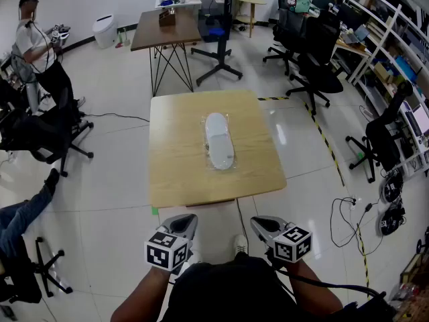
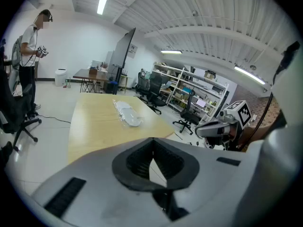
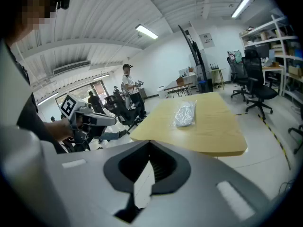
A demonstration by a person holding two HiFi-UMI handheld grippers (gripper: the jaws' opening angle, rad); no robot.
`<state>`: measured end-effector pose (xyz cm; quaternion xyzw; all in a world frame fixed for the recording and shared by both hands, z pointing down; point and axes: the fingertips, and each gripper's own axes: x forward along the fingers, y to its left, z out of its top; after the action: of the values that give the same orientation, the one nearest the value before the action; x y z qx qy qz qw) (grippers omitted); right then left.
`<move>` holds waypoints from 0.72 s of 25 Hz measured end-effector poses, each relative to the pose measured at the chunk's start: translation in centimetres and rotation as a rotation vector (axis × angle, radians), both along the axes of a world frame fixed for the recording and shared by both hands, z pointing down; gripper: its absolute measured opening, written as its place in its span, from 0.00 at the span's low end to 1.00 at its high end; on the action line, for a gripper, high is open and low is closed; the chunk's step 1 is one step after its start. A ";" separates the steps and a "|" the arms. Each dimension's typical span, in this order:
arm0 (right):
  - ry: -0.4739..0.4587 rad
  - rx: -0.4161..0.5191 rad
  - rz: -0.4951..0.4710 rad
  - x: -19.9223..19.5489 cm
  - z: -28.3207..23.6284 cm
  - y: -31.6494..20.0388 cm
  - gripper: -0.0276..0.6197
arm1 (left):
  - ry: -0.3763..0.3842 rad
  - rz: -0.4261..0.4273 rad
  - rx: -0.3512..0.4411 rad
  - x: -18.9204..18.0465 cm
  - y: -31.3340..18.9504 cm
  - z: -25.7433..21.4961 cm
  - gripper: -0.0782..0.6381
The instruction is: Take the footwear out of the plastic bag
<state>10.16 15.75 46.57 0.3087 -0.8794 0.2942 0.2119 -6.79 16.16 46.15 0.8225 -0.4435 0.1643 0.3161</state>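
Note:
A clear plastic bag (image 1: 218,141) with pale white footwear inside lies flat in the middle of the light wooden table (image 1: 174,173). Both grippers hang in front of the table's near edge, well short of the bag. My left gripper (image 1: 188,221) is shut with nothing between its jaws, and so is my right gripper (image 1: 259,225). In the left gripper view the bag (image 2: 127,113) lies far ahead past my shut jaws (image 2: 152,157), with the right gripper (image 2: 222,126) off to the side. The right gripper view shows the bag (image 3: 185,114) beyond its shut jaws (image 3: 150,162).
A darker table (image 1: 164,29) stands behind. Black office chairs (image 1: 315,72) and shelves (image 1: 389,39) fill the right side. A person (image 1: 37,45) stands at far left near another chair (image 1: 47,136). Yellow-black floor tape (image 1: 328,146) and cables (image 1: 348,213) lie to the right.

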 end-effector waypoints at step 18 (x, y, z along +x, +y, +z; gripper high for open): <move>0.074 0.077 0.107 -0.5 -1.2 0.6 0.05 | -0.008 0.062 0.002 -4.1 2.1 0.8 0.12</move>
<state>9.61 16.35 45.34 0.3739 -0.8638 0.2594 0.2163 -10.88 18.28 46.93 0.8355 -0.4190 0.1767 0.3084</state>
